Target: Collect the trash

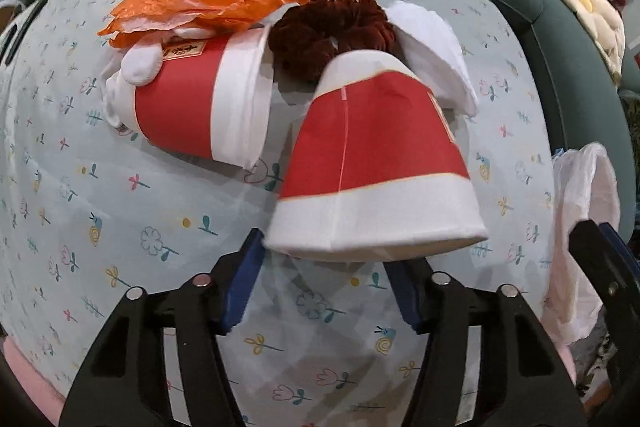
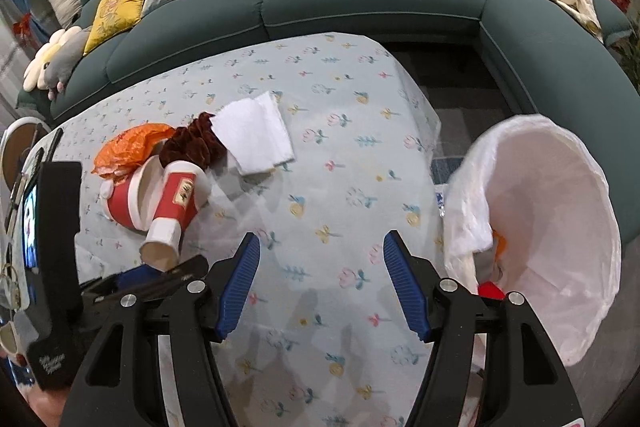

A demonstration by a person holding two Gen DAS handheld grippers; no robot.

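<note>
The left gripper clasps a red-and-white paper cup by its rim above the floral tablecloth; the right gripper hangs open, empty, beside a white-lined bin; a second cup lies nearby.

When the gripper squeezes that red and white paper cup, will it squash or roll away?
The paper cup probably squashes easily: it looks thin and empty, open at the mouth. It likely weighs almost nothing. Tilted over the tablecloth, it could roll if it slips from the left hand-held gripper.
</note>
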